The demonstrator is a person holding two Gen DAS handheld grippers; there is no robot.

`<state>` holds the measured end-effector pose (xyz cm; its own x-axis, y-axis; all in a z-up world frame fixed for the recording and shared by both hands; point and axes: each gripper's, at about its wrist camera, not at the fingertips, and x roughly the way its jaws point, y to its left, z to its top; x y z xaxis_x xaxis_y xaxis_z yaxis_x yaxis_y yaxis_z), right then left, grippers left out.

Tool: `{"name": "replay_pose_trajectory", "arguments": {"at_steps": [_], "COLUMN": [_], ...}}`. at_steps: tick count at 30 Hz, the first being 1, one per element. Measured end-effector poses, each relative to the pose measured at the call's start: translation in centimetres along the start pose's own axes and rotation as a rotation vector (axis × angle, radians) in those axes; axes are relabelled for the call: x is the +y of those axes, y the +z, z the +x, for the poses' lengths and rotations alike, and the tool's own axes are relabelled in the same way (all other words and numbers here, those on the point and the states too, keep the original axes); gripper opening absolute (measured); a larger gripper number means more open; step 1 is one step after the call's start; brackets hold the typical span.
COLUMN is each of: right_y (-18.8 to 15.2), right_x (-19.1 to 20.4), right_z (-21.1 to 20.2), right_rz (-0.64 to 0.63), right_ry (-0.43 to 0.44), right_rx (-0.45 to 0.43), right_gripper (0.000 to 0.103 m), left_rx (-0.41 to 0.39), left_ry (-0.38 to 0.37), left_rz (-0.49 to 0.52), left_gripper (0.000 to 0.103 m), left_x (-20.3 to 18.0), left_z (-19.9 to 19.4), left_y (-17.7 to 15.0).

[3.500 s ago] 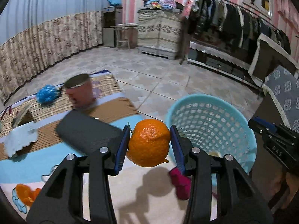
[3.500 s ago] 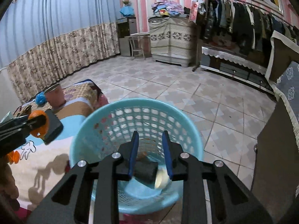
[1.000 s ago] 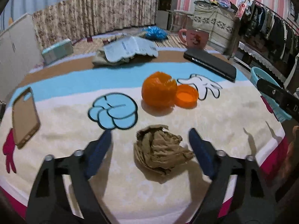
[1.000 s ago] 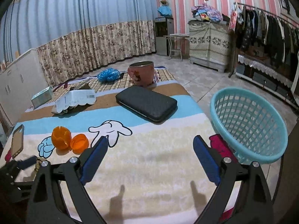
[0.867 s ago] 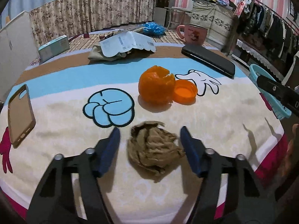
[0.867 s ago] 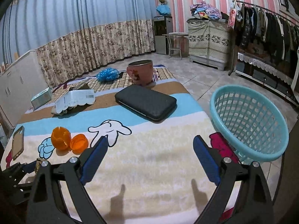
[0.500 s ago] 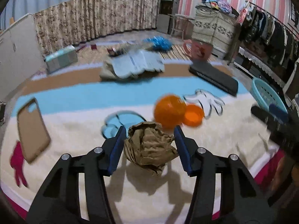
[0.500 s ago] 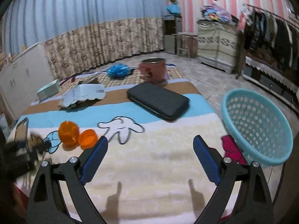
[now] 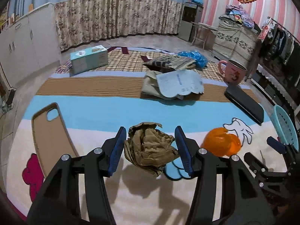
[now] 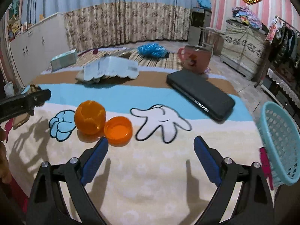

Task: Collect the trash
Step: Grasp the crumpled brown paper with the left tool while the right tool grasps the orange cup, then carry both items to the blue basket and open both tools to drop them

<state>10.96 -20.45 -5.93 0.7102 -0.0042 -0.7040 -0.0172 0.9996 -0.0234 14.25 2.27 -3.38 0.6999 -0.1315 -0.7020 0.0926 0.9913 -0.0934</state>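
Clamping crumpled brown paper (image 9: 150, 148), left claw (image 9: 150, 150), mid-air

The crumpled brown paper (image 9: 150, 146) looks matt and creased against the soft, fuzzy blanket (image 10: 150, 168). The basket (image 10: 281, 146) is smooth perforated plastic. The orange peel (image 10: 90, 119) is shiny, the black case (image 10: 200, 93) matt and finely textured.

dim indoor light | overhead-cast shadows | fisheye edge warp, dark corners | slight motion blur
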Motion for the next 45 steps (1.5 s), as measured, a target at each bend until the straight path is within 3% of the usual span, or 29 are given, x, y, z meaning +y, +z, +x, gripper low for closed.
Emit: {"name": "replay_pose_trajectory", "arguments": {"at_steps": [5,9,17,19,20,26,33,45], "right_y": [-0.1,-0.1,0.8,0.8,0.8,1.0,1.7,-0.4], "right_x": [1.2,1.8,2.3,2.1,2.1,0.4,-4.6,-21.1], "right_z": [1.3,2.5,3.4,3.3,3.2,1.9,-2.1,-8.7], "right_rz": [-0.026,-0.03,-0.023,-0.02,-0.021,0.004,0.052,0.258], "right_ry": [0.002,0.005,0.064,0.084,0.086,0.099,0.065,-0.142], "right_rx": [0.041,0.072,0.087,0.081,0.079,0.056,-0.025,-0.135], "right_gripper": [0.09,0.089,0.058,0.041,0.038,0.038,0.038,0.038], "left_rx": [-0.026,-0.045,-0.049,-0.05,-0.049,-0.042,-0.07,-0.101], "left_ry": [-0.002,0.022,0.022,0.023,0.023,0.01,-0.014,-0.191], "left_rz": [-0.043,-0.019,-0.013,-0.011,-0.011,0.0,0.04,0.198], "left_gripper": [0.053,0.053,0.053,0.053,0.053,0.053,0.053,0.053], "left_x": [1.1,0.9,0.9,0.9,0.8,0.5,-2.4,-17.3], "left_z": [-0.2,-0.3,-0.3,-0.2,-0.2,-0.1,-1.6,-2.3], "left_y": [0.5,0.7,0.8,0.8,0.8,0.7,1.5,1.9]}}
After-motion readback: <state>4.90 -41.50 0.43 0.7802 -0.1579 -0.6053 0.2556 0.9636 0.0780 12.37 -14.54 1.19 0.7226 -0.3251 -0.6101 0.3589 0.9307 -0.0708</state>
